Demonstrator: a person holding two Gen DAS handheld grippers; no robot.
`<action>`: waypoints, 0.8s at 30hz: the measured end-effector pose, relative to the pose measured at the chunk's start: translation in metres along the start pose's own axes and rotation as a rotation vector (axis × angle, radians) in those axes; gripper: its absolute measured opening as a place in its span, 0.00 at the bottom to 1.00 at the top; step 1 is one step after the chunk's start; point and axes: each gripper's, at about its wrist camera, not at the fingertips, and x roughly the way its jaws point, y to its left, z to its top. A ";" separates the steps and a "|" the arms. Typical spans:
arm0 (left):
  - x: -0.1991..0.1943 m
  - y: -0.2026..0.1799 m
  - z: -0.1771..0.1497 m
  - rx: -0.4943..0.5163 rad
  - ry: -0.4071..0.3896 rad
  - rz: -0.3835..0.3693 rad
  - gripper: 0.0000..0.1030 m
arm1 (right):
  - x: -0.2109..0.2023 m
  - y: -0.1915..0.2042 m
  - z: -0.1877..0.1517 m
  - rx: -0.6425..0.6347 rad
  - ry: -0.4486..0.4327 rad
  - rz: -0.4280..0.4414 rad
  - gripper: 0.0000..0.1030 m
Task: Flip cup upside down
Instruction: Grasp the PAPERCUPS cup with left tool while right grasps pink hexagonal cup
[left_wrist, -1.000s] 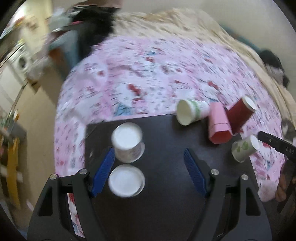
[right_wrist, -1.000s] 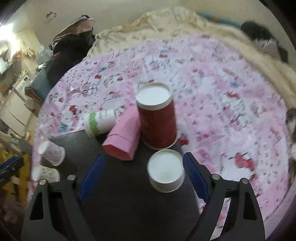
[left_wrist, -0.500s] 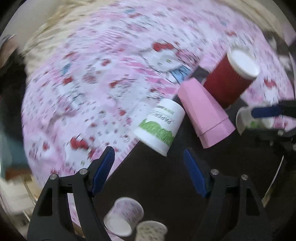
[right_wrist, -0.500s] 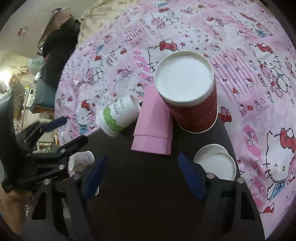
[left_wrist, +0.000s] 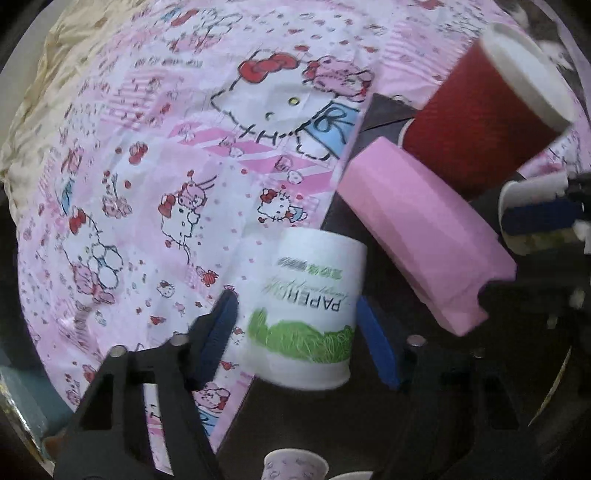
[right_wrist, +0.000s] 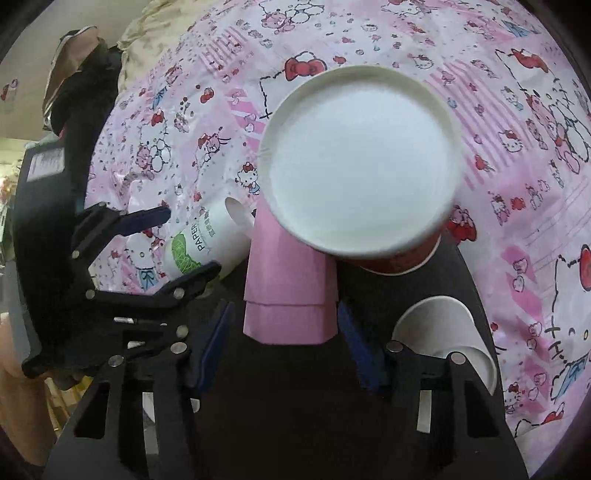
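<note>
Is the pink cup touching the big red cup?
Touching: the right wrist view shows the pink cup lying with its far end pressed under the red cup.

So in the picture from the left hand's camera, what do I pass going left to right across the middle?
Hello Kitty sheet → white paper cup with green grass print, lying between the left gripper jaws → pink cup on its side → red cup → right gripper's blue pad at the edge.

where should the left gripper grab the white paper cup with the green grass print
Grip the white paper cup across its side wall, near the middle of the body. It lies on its side, so its curved flanks face the two fingers of the left gripper, already straddling it from the rim end. The pink cup lies close on its right, so approach stays lengthwise.
</note>
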 end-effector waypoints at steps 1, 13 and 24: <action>0.002 0.001 -0.001 -0.004 0.001 0.000 0.53 | 0.003 0.002 0.001 -0.001 0.004 -0.004 0.59; 0.001 0.032 -0.031 -0.127 0.030 -0.031 0.52 | 0.016 0.017 0.007 -0.031 -0.015 -0.125 0.57; 0.010 0.055 -0.051 -0.204 0.085 -0.063 0.56 | 0.027 0.019 0.016 -0.040 0.035 -0.145 0.57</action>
